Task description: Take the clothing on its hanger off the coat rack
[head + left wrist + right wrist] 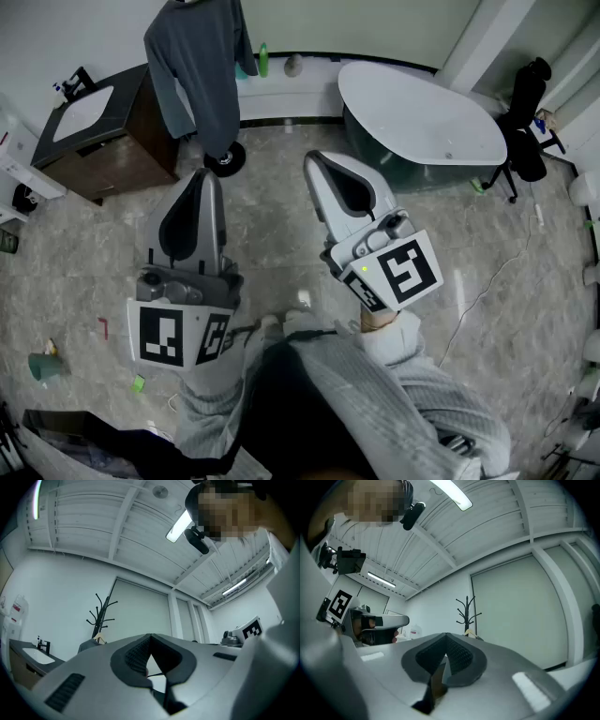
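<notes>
- Both tools are held out in front of the person, well apart from the coat rack [225,159]. I judge this a ready stance, with nothing to grip yet: the left gripper [203,178] has its jaws pressed together and empty, and the right gripper [315,161] likewise.
- The clothing [202,66] — a dark grey long-sleeved top — hangs on its hanger [98,640] from the rack, ahead and to the left beside the sink cabinet [103,141], sleeves drooping toward the base.

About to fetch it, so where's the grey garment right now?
Head view, upper left: the grey garment hangs on the coat rack, between the sink cabinet and the bathtub, ahead of the left tool.
</notes>
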The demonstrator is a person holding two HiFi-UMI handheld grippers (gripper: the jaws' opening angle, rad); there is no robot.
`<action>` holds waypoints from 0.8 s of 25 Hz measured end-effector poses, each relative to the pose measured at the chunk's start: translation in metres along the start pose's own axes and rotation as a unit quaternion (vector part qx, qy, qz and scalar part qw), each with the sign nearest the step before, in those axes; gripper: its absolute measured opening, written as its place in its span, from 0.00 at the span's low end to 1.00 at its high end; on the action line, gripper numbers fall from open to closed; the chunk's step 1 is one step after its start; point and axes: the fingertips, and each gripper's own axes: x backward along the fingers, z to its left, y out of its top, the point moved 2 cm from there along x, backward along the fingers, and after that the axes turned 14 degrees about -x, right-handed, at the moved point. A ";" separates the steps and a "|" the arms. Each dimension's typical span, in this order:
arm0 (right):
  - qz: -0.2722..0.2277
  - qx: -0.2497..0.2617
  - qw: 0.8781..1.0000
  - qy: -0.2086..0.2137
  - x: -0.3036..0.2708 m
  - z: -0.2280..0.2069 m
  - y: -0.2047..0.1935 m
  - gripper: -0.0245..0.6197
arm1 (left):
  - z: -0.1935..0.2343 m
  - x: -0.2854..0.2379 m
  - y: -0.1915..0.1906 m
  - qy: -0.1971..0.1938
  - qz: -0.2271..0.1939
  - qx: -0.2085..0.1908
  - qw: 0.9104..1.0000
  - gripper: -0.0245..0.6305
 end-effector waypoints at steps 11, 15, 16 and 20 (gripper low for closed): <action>-0.016 -0.007 1.000 -0.008 0.014 -0.028 -0.001 0.04 | -0.025 -0.020 -0.017 -0.006 0.007 -0.001 1.000 0.04; -0.014 -0.011 1.000 -0.010 0.021 -0.044 -0.003 0.04 | -0.033 -0.032 -0.027 -0.003 0.011 0.007 1.000 0.04; -0.012 -0.012 1.000 -0.009 0.021 -0.048 -0.005 0.04 | -0.034 -0.036 -0.030 -0.003 0.012 0.009 1.000 0.04; -0.010 -0.021 1.000 -0.010 0.006 -0.069 -0.011 0.04 | -0.030 -0.063 -0.046 -0.007 0.025 0.008 1.000 0.04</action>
